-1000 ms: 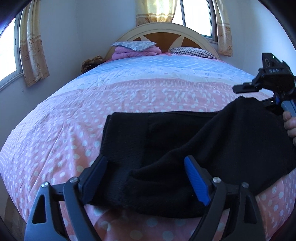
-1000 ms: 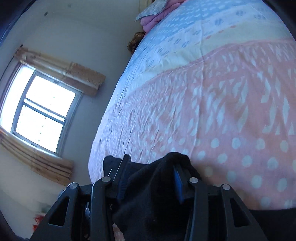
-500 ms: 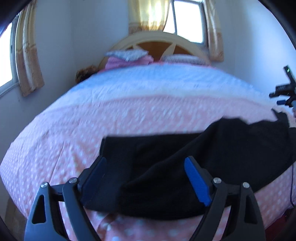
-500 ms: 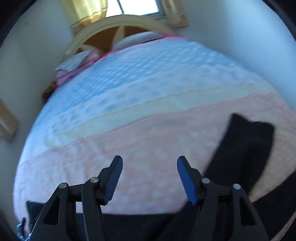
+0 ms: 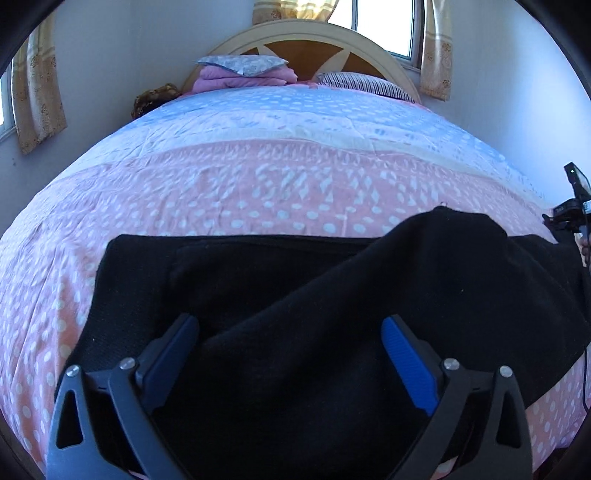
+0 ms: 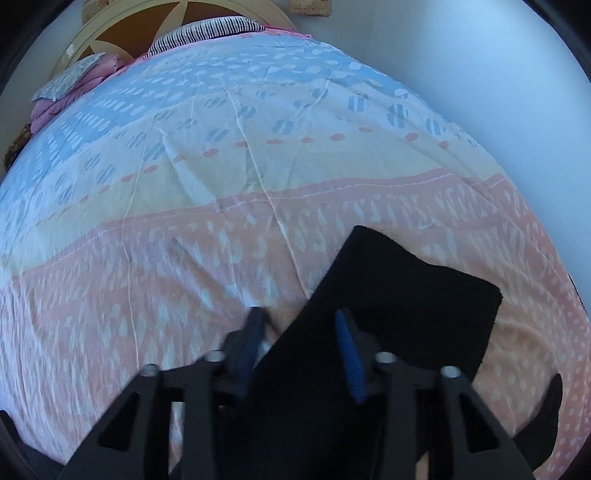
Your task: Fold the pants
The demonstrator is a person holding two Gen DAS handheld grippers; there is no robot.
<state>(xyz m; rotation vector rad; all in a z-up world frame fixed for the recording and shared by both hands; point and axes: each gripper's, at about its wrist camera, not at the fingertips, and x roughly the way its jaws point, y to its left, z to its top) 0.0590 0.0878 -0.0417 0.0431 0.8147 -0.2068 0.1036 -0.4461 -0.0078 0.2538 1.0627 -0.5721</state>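
Left wrist view: the left gripper (image 5: pixel 288 321) hangs tilted down over the near edge of the bed. Its jaws are opening and already stand wide, and the blue pads (image 5: pixel 404 363) press on nothing. Under and between them lie the black pants (image 5: pixel 332 280), spread crosswise along the near end of the bed. One flat layer reaches towards the left, and a second layer is draped slantwise over it, rising to a rounded fold at the right. Right wrist view: the right gripper (image 6: pixel 297 312) points down at the squared end of a pant leg (image 6: pixel 406 295). Its jaws are drawn in much narrower and are blurred. The slanted edge of the black cloth runs up between them, and a sliver of bedspread shows between the left finger (image 6: pixel 253 332) and the cloth, so the pads do not visibly clamp it. The pants rest on a dotted bedspread (image 5: pixel 258 192) that is pink at the near end, then crossed by a pale cream band, then blue towards the head. At the far end stands an arched cream headboard (image 5: pixel 303 33) with brown panels. Against it lie a striped pillow (image 5: pixel 365 83) and a folded pink blanket (image 5: pixel 243 79) with a grey patterned pillow (image 5: pixel 242 64) on top. Yellowish curtains (image 5: pixel 37 96) hang at the left, and more frame a bright window (image 5: pixel 384 22) behind the headboard.
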